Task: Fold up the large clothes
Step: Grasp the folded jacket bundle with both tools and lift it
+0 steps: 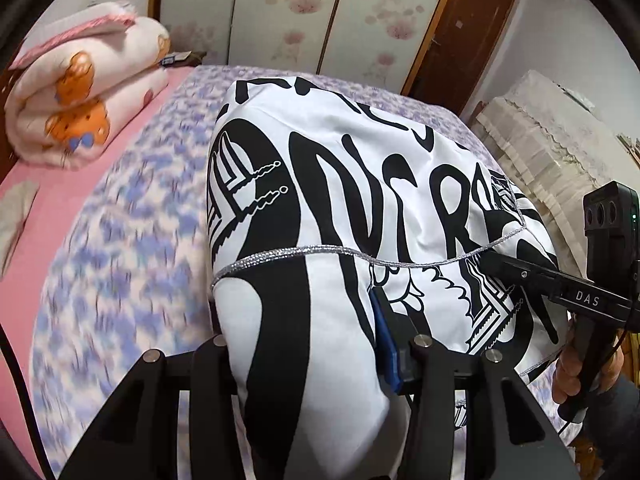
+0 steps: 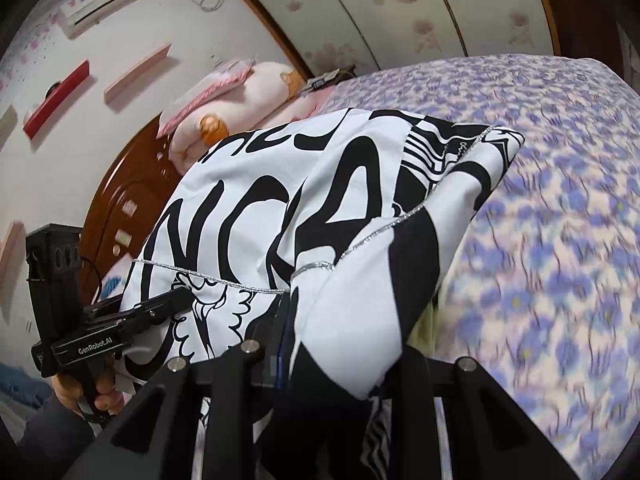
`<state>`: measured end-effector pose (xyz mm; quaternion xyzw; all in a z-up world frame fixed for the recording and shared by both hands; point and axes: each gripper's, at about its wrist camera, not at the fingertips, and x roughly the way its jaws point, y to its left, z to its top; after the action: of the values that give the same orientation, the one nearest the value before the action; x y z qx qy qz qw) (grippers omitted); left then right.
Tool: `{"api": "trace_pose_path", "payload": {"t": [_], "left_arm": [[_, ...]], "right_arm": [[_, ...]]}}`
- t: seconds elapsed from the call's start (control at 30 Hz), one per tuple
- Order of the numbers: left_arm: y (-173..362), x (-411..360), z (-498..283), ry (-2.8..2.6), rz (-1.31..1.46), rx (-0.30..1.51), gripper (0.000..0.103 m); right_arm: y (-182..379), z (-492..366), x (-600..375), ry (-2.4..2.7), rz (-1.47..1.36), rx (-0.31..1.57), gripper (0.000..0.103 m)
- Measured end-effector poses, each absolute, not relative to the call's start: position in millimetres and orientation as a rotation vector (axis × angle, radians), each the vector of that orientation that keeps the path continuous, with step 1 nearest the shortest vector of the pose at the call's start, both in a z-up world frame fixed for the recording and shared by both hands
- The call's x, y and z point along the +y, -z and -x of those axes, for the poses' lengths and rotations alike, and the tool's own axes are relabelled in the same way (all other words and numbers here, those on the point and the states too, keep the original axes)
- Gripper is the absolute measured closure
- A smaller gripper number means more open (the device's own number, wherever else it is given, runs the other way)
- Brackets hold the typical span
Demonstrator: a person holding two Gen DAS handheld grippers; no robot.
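A large black-and-white printed garment (image 1: 360, 184) with a silver trim hangs lifted over the bed, stretched between both grippers. In the left wrist view its cloth is bunched between the fingers of my left gripper (image 1: 308, 360), which is shut on it and mostly hidden by it. At the right, my right gripper (image 1: 490, 260) clamps the trimmed edge, with a hand (image 1: 572, 368) on its handle. In the right wrist view the garment (image 2: 248, 208) fills the jaws of my right gripper (image 2: 332, 360). The left gripper (image 2: 180, 294) pinches the cloth at the left.
Under the garment lies a bed with a purple-flowered blanket (image 1: 120, 240) and a pink sheet (image 1: 60, 208). A folded bear-print quilt (image 1: 80, 92) sits at the head end. Flowered wardrobe doors (image 1: 280, 8), a wooden door (image 1: 460, 32) and lace-covered furniture (image 1: 552, 140) stand beyond.
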<state>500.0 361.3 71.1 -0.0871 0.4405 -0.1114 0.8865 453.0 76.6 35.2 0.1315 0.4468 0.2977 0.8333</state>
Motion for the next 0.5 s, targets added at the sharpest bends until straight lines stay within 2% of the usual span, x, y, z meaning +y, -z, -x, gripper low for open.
{"api": "trace_pose_path", "payload": {"t": [0.2, 0.33, 0.37, 0.4, 0.5], "left_arm": [[-51, 386, -584, 0.252, 0.149, 0.902, 0.057], [14, 396, -628, 0.253, 0.149, 0.985, 0.053], [37, 397, -635, 0.232, 0.145, 1.014, 0.045], [56, 399, -640, 0.216, 0.147, 1.014, 0.038], [76, 407, -641, 0.250, 0.169, 0.972, 0.034]], "right_arm": [[-8, -519, 97, -0.631, -0.349, 0.920, 0.077], [58, -554, 108, -0.591, -0.375, 0.995, 0.074], [77, -560, 110, -0.568, -0.364, 1.029, 0.069], [101, -564, 111, -0.535, -0.361, 1.057, 0.060], [126, -567, 107, -0.535, -0.380, 1.039, 0.054]]}}
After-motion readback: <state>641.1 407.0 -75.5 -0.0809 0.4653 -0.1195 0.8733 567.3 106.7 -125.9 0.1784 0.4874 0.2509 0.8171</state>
